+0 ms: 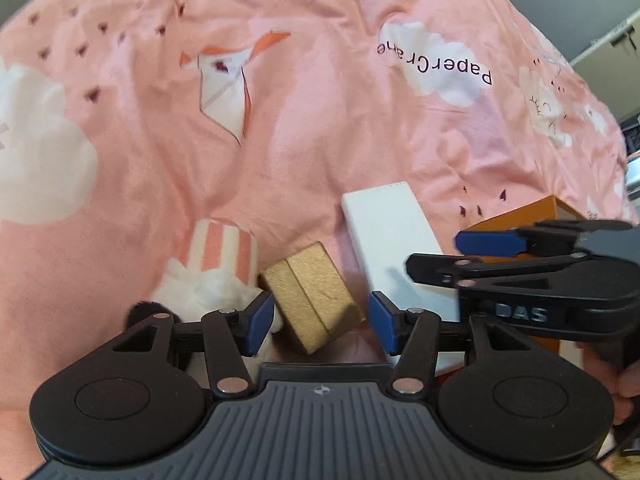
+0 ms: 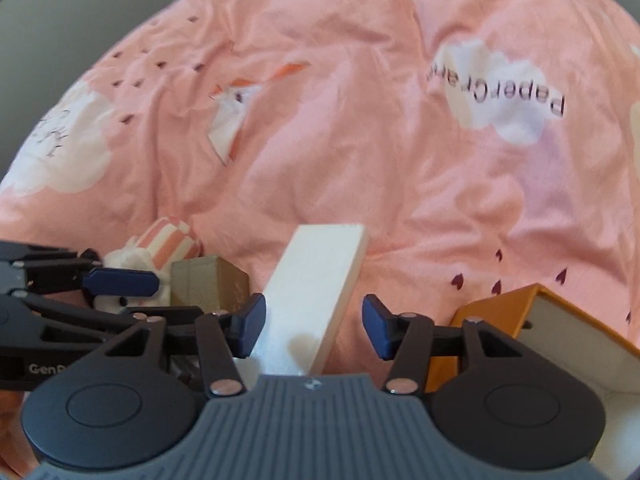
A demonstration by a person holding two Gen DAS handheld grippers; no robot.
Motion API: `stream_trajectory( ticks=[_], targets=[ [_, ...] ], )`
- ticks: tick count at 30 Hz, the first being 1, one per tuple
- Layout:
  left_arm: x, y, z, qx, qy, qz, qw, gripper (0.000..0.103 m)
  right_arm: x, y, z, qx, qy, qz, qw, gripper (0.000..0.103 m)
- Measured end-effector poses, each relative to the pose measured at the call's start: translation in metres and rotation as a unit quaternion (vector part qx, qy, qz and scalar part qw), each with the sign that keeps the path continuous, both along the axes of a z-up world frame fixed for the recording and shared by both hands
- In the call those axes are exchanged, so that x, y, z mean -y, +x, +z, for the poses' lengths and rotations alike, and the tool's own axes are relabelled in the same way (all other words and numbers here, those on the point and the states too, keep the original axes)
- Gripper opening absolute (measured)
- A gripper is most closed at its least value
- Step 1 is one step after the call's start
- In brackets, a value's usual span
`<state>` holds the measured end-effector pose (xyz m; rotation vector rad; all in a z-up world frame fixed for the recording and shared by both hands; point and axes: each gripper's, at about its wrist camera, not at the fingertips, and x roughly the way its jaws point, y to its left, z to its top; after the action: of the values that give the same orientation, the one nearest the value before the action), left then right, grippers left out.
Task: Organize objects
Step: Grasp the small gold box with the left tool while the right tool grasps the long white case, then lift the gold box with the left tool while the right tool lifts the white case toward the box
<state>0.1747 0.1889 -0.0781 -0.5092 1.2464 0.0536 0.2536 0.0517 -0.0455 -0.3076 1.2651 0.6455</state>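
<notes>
A small gold box [image 1: 310,296] lies tilted on the pink bedspread [image 1: 320,120]. My left gripper [image 1: 320,322] is open and straddles it, fingers apart from its sides. A long white box [image 2: 316,292] lies to its right. My right gripper [image 2: 314,324] is open around the white box's near end. The white box also shows in the left wrist view [image 1: 394,240], with the right gripper [image 1: 448,256] over it. A plush toy with a pink-striped part [image 1: 216,268] lies left of the gold box. The gold box [image 2: 208,284] and plush [image 2: 160,256] show in the right wrist view behind the left gripper [image 2: 132,280].
An orange box with a white inside [image 2: 532,332] sits at the right, near the bed's edge. It also shows in the left wrist view [image 1: 532,216] behind the right gripper. The bedspread has cloud and paper-crane prints.
</notes>
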Motion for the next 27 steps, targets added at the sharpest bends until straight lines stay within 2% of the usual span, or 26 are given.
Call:
stream_trajectory(
  ticks=[7,12,16,18,22,27],
  targets=[
    [-0.005,0.004,-0.009,-0.002,-0.012,0.034,0.9993,0.065,0.004,0.020,-0.021,-0.076,0.017,-0.028,0.997,0.057],
    [-0.010,0.003,-0.011,0.001,-0.019,0.049,0.9986,0.065,0.008,0.033,-0.037,-0.150,0.046,-0.060,0.986,0.055],
    [-0.012,0.001,-0.011,0.004,-0.021,0.051,0.9985,0.065,0.013,0.029,-0.026,-0.137,0.064,-0.066,0.986,0.038],
    [-0.012,0.003,-0.012,0.003,-0.017,0.050,0.9986,0.065,0.018,0.028,-0.019,-0.138,0.077,-0.068,0.985,0.034],
    [-0.006,0.008,-0.013,-0.001,-0.001,0.050,0.9987,0.071,0.028,0.024,-0.002,-0.115,0.087,-0.069,0.987,0.031],
    [0.009,0.017,-0.017,-0.013,0.040,0.042,0.9982,0.072,0.042,0.016,0.021,-0.063,0.094,-0.058,0.992,0.029]
  ],
)
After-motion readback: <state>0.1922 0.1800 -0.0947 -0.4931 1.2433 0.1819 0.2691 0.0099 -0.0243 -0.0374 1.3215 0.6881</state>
